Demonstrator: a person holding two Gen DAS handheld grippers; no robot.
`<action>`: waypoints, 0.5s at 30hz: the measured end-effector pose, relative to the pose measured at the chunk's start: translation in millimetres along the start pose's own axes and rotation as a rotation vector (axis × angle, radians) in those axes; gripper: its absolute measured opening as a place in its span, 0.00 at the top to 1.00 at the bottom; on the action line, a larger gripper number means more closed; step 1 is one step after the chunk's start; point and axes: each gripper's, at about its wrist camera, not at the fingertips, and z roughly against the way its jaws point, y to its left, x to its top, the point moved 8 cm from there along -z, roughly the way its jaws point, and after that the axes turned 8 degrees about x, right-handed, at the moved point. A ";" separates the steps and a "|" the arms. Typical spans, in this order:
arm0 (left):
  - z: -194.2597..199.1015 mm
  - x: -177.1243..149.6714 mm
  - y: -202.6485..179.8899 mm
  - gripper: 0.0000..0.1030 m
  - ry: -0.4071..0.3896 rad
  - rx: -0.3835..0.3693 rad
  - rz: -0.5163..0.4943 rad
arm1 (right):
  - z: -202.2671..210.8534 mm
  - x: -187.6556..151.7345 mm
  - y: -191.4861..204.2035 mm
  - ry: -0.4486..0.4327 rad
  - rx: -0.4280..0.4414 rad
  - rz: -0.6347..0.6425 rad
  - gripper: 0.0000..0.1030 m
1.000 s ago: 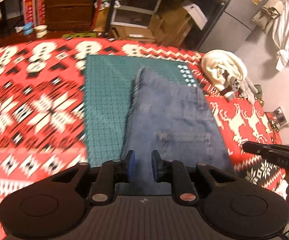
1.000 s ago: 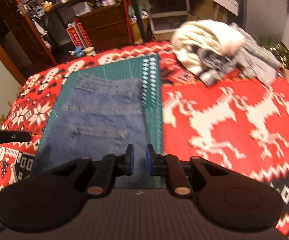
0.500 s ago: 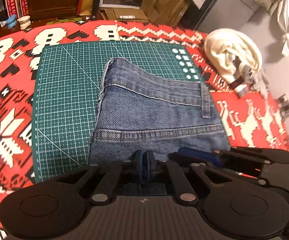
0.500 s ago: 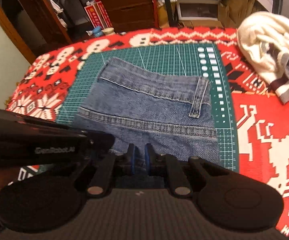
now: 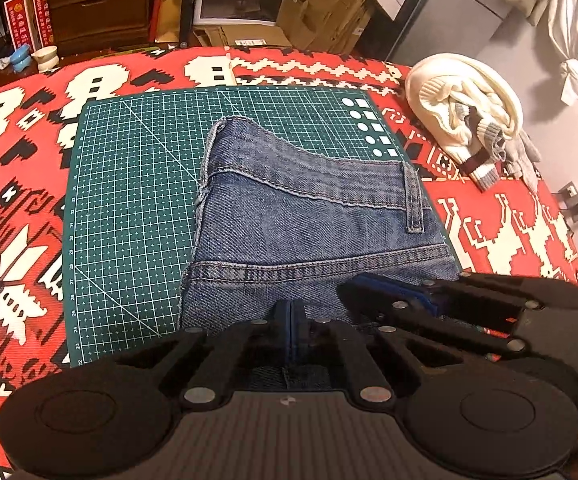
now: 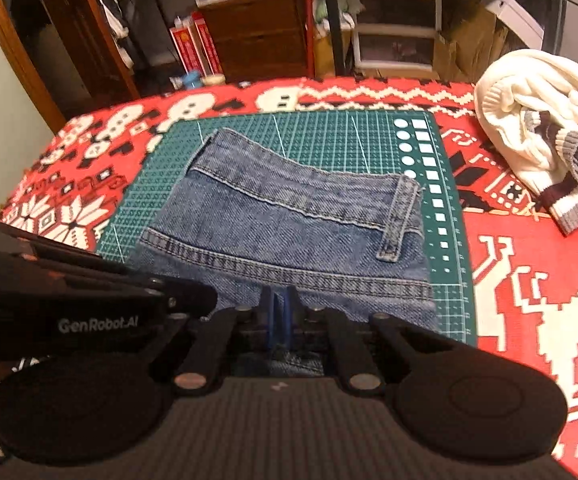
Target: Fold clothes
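Both claws have dropped to the near hem of the jeans (image 5: 309, 220) since a second ago, when they hung open above the cloth. Now the left claw (image 5: 292, 322) is pinched tight on the denim edge, pads together, and the right claw (image 6: 277, 316) is nipped on the same edge just beside it, a sliver of gap between its blue pads with cloth caught there. In the left wrist view the right claw (image 5: 393, 298) lies close alongside, almost touching.

Folded, the jeans lie flat on the green cutting mat (image 5: 129, 200), waistband and belt loop (image 6: 399, 220) toward the far side, their right edge running close to the mat's right border. Bare mat stretches wide on the left and in a band beyond the waistband. Around the mat the red patterned cloth (image 5: 17, 200) covers the tabletop, open on the left. At the far right a cream sweater heap (image 6: 541, 128) sits well apart from the jeans. Drawers (image 6: 257, 36) and cardboard boxes (image 5: 321, 12) crowd the room beyond the far edge.
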 end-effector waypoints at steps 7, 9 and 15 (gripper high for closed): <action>0.4 -0.8 -2.1 0.96 -0.012 0.010 -0.024 | 21.2 -4.2 -29.5 -0.040 -0.031 -0.055 0.97; 0.0 -0.5 -1.5 0.96 -0.009 0.006 -0.023 | 22.3 -7.1 -38.8 -0.042 -0.036 -0.075 1.00; -0.5 -0.6 0.1 0.96 -0.003 -0.007 -0.012 | 22.6 -12.3 -46.6 -0.060 -0.062 -0.057 1.00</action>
